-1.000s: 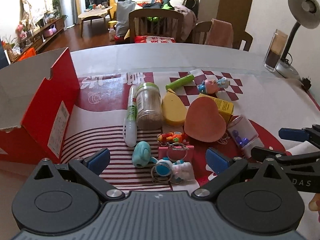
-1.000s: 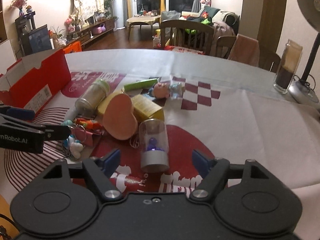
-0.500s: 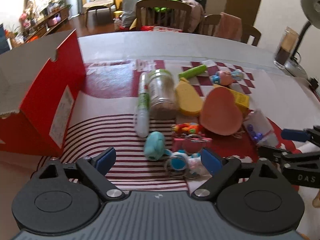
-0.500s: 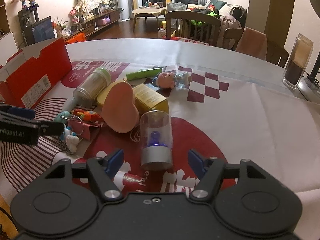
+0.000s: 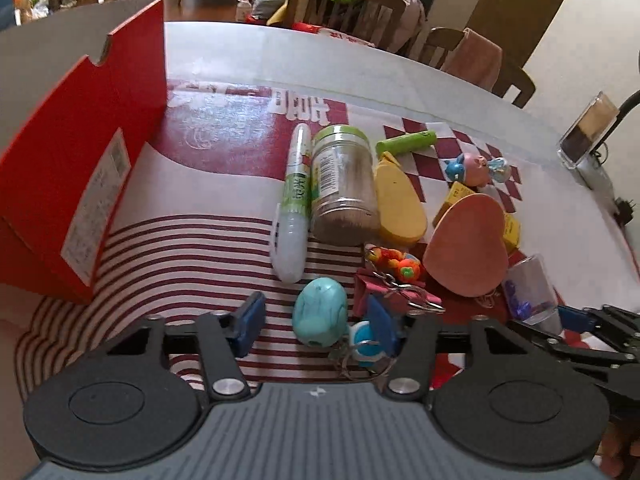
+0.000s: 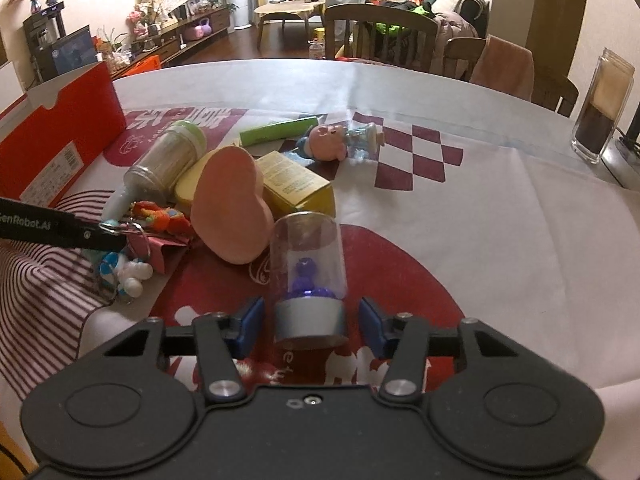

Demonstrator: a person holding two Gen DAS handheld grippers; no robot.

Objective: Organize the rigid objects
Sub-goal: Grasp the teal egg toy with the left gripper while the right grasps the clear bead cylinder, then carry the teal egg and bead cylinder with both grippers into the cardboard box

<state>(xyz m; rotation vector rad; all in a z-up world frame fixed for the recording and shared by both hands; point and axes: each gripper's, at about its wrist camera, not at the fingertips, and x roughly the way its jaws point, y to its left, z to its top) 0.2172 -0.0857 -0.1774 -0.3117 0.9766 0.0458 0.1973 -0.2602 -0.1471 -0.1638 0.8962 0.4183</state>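
Both grasps are in progress. The left hand-held gripper (image 5: 316, 322) is closing with the teal egg-shaped toy (image 5: 320, 312) between its jaws, pads not yet touching it. The right hand-held gripper (image 6: 310, 326) is closing around the clear dome capsule (image 6: 307, 280) lying on the table (image 6: 500, 208), gaps still showing on both sides. Next, probably: finish closing, lift, and carry toward the red shoebox (image 5: 80, 184) at the left.

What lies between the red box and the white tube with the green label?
In the left wrist view, nothing lies between the red box and the white tube; only bare striped tablecloth shows there.
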